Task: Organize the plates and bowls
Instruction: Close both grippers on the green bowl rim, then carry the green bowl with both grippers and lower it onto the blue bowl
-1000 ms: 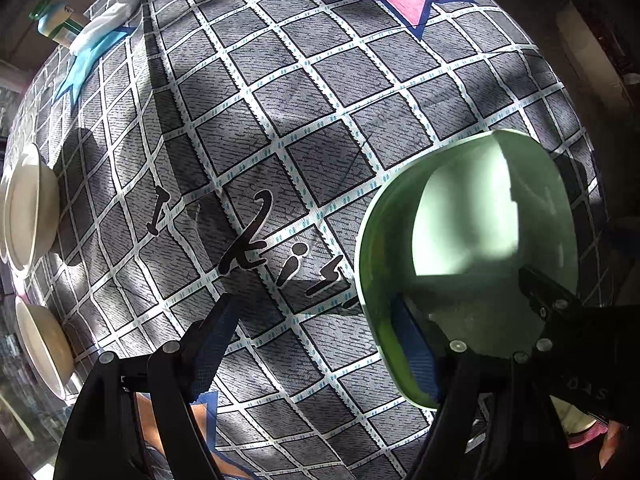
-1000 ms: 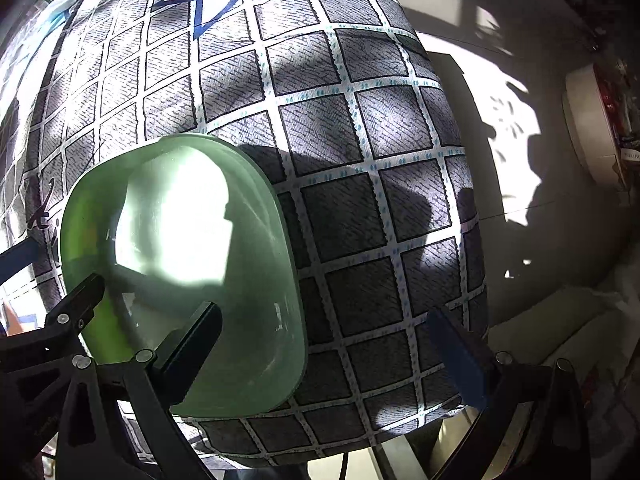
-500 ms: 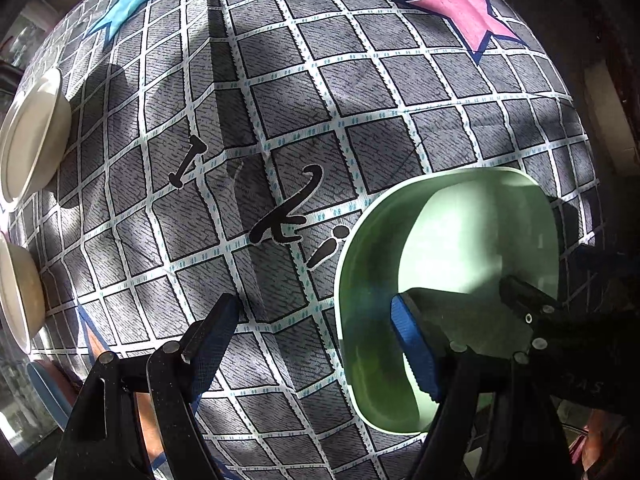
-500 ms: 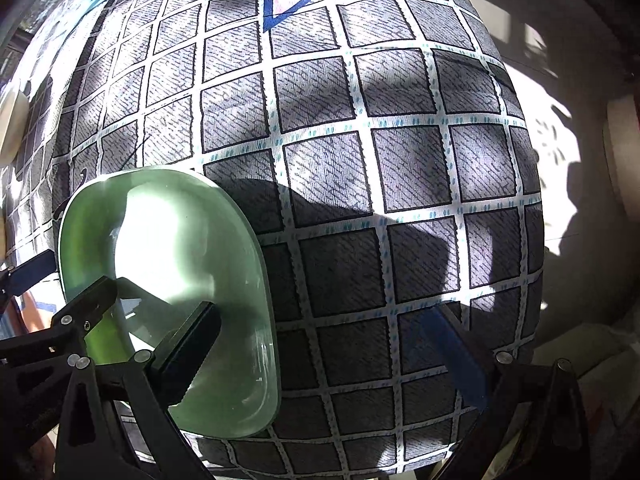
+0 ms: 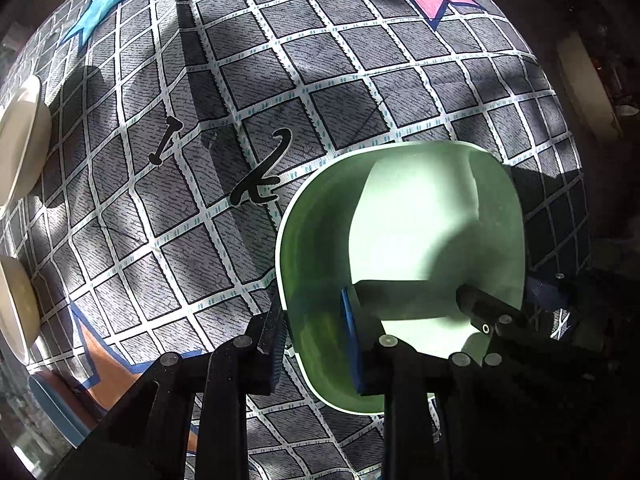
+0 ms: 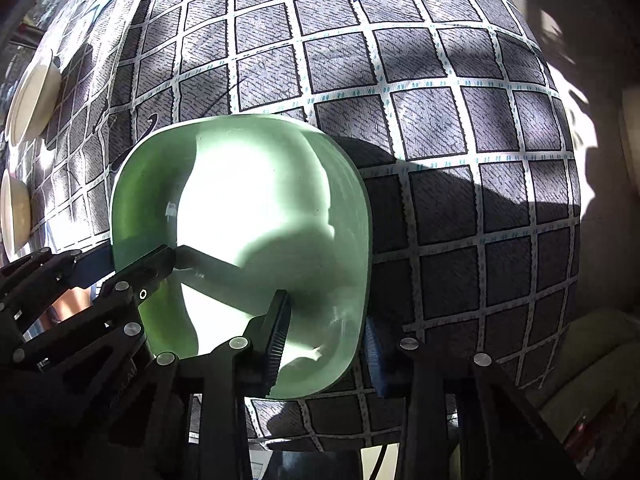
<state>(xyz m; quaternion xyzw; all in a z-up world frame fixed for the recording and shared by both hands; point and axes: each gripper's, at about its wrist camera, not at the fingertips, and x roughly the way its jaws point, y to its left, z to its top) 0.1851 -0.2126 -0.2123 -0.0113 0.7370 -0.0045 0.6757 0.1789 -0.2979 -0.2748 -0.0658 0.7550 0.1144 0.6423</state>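
Left claw: its two fingers straddle the left rim of the green bowl, one outside the wall, the blue-padded one inside; whether the pads press the wall cannot be told. Right claw: likewise astride the bowl's right rim, dark ribbed finger inside, blue pad outside and partly hidden behind the wall; firm contact cannot be told here either. The bowl lies directly ahead of both claws, between them, over the checked cloth covering the surface; whether it rests on the cloth or is lifted is unclear. Its near rim is hidden by the claw frames. Strong sunlight washes out the bowl's floor. Far to the left of the left claw, two white plates are cut off by the frame edge; a blue object below them is blurred.
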